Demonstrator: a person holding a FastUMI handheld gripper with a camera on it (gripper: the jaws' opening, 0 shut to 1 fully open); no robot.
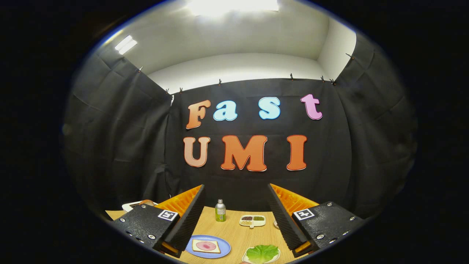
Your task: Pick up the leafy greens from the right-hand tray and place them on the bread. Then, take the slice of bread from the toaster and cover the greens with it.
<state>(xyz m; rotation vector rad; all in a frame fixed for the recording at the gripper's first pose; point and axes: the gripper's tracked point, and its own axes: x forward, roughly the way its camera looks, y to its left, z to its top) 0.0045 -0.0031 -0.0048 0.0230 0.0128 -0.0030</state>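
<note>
Hand-held gripper (234,223) wide open, nothing held, high over desk (234,229). Greens (262,253) on tray just ahead, nearer right finger. Bread (206,246) on plate (223,250) by left finger. Drop low, center fingers over greens w/ jaws spread, pinch leaf only, not tray rim.

A fisheye camera riding on the gripper (236,216) looks forward between its two wide-parted fingers, held fairly high and level, facing the booth's black back wall. The wooden table (234,229) sits low and near beneath, its far edge meeting the wall. White ceiling and ceiling lights (234,5) curve overhead.
</note>
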